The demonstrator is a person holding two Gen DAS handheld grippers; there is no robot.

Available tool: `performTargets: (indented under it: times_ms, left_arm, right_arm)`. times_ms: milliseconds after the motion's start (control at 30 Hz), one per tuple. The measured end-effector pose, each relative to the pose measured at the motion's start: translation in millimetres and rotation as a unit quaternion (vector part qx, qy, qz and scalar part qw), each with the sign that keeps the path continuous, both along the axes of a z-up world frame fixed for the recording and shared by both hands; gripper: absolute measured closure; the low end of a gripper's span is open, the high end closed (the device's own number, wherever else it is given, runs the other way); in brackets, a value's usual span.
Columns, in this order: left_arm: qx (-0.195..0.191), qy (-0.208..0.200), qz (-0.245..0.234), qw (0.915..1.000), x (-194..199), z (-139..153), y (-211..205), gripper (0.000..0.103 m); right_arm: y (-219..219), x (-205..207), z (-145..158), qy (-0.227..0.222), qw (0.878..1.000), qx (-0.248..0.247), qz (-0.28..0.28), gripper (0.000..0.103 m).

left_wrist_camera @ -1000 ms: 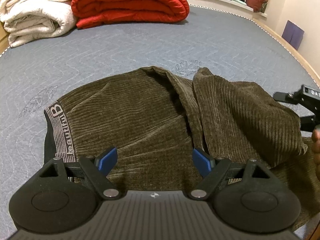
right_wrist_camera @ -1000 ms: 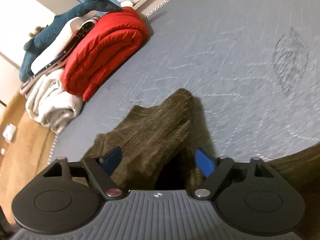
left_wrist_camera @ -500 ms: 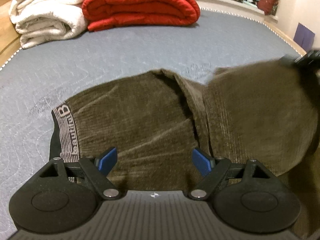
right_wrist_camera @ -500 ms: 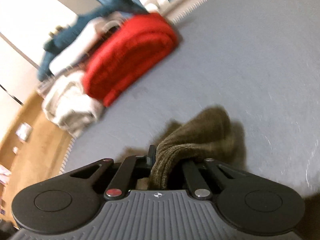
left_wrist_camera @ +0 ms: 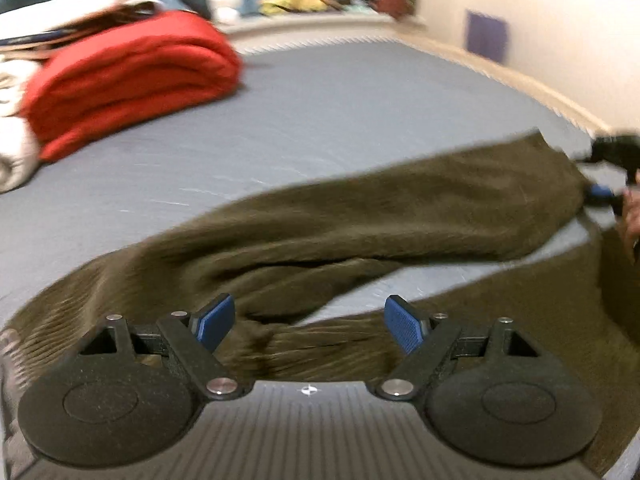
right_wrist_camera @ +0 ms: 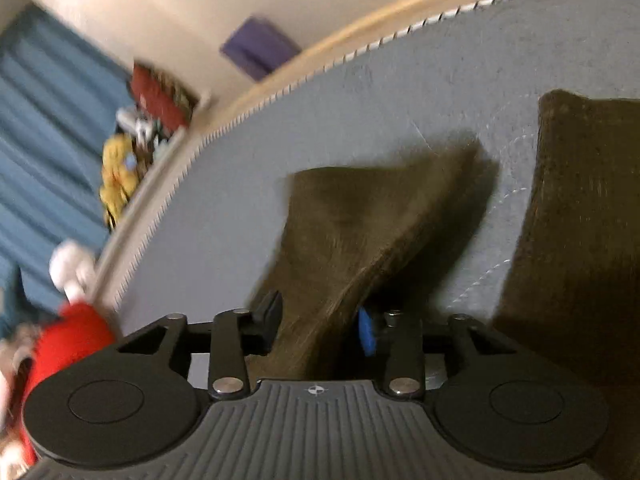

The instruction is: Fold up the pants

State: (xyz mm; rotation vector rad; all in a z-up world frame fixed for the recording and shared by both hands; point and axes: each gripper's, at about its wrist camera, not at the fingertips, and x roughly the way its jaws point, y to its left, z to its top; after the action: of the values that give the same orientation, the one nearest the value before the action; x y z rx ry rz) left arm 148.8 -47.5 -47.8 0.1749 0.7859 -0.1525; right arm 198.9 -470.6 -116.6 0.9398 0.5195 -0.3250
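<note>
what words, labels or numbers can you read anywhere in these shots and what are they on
None can be read now.
The pants show no lettering; the waistband at the left wrist view's left edge is too blurred to read.
The purple patch on the wall is blurred, with no text visible.

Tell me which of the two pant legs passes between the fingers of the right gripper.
The stretched-out leg, running between the right gripper fingers. The other leg lies flat to the side.
</note>
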Motion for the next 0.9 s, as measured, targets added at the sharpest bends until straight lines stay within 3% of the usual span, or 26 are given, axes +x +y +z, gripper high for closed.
performTargets:
  times_ms: [67,200,400,467,500,533,600,700,800,833,900]
  left_arm:
    - [0.019,0.007,-0.013,0.9997,13,-16,-9,0.017]
    - [0.058,0.007,-0.021,0.9981,30,-43,-10,0.017]
    - [0.088,0.002,-0.046,0.9951,38,-65,-9,0.019]
    - [0.108,-0.008,-0.059,0.9924,41,-68,-13,0.040]
    - [0.126,-0.008,-0.059,0.9903,42,-68,-14,0.070]
    - [0.148,-0.007,-0.056,0.9874,45,-69,-13,0.081]
    - [0.127,-0.001,-0.058,0.9902,47,-61,-1,0.091]
    - [0.081,-0.006,-0.056,0.9951,45,-32,19,0.093]
    - [0.052,-0.010,-0.096,0.9940,35,0,38,0.094]
    - [0.049,0.000,-0.117,0.9919,31,5,43,0.094]
    - [0.037,0.056,-0.168,0.9836,26,-1,50,0.093]
  right_arm:
    - [-9,3,-2,-0.011,1.000,0.001,0.023,0.056]
    - [-43,2,-11,-0.016,0.999,0.022,0.033,0.044]
    - [-62,5,-26,-0.005,0.998,0.066,0.000,0.043]
    - [-62,9,-26,-0.006,0.998,0.064,0.003,0.046]
    - [-61,13,-25,-0.004,0.998,0.057,0.002,0.059]
    - [-59,15,-23,-0.001,0.999,0.048,0.000,0.082]
    - [-60,20,-18,-0.014,0.999,0.045,0.002,0.095]
    - [-59,28,9,-0.059,0.998,-0.001,0.024,0.096]
    - [-61,29,39,-0.103,0.992,-0.068,0.024,0.097]
    - [-63,27,44,-0.104,0.990,-0.096,0.014,0.097]
    - [-69,27,36,-0.053,0.991,-0.125,-0.014,0.096]
